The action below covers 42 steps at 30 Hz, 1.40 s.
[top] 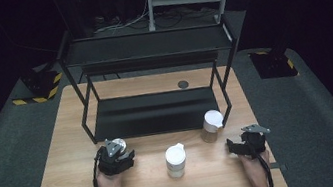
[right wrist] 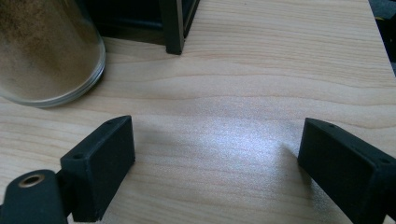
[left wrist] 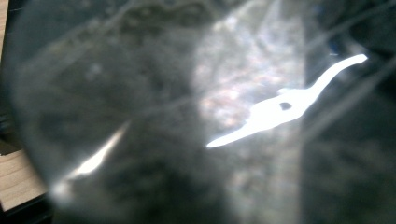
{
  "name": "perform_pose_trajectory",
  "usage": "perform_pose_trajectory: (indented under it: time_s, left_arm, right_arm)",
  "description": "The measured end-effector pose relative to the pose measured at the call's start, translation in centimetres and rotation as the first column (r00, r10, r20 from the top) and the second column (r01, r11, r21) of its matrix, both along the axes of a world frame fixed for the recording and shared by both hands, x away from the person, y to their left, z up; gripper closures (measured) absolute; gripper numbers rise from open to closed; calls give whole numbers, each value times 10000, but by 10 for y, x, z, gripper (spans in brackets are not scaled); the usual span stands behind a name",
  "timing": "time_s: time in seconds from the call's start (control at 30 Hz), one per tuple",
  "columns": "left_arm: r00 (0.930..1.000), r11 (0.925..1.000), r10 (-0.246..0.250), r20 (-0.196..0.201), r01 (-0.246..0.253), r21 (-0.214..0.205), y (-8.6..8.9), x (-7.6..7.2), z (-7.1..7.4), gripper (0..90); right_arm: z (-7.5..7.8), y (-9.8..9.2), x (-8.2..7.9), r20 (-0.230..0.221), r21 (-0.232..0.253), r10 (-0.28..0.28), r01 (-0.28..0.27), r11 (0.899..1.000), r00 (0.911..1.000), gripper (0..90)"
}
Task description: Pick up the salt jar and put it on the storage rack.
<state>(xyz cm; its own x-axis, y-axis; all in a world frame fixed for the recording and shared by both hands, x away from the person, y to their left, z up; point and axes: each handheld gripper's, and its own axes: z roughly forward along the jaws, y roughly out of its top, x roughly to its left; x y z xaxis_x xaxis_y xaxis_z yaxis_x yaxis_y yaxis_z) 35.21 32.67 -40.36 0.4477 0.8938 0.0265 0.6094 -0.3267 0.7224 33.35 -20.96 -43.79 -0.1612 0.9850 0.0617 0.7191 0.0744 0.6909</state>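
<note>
My left hand-held gripper (top: 119, 151) is clamped on a jar (left wrist: 154, 116) by the black rack (top: 152, 111), right hand-held gripper (right wrist: 215, 163) hangs open over the wooden desk (top: 63, 155), dark room all around

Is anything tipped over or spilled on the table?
No. Both white-lidded jars, the middle jar and the brown-filled jar, stand upright, and no spill shows on the table. The left gripper is shut on a third jar.
</note>
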Motion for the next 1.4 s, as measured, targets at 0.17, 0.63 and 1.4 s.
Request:
perform_pose_trajectory:
  time_s: [0.17, 0.63, 1.4]
  left_arm:
    - [10000, 10000, 5, 5, -5, -6, 0, 0, 0, 308]
    - [10000, 10000, 42, 6, -42, 12, 0, 0, 0, 310]
    - [9996, 9996, -270, -112, 271, 113, 8, 0, 11, 312]
  right_arm:
    - [0, 0, 0, -1, 2, 1, -1, 10000, 10000, 105]
    - [0, 0, 0, -5, 6, 3, -3, 10000, 10000, 105]
    - [0, 0, 0, 19, -11, 37, -37, 10000, 10000, 110]
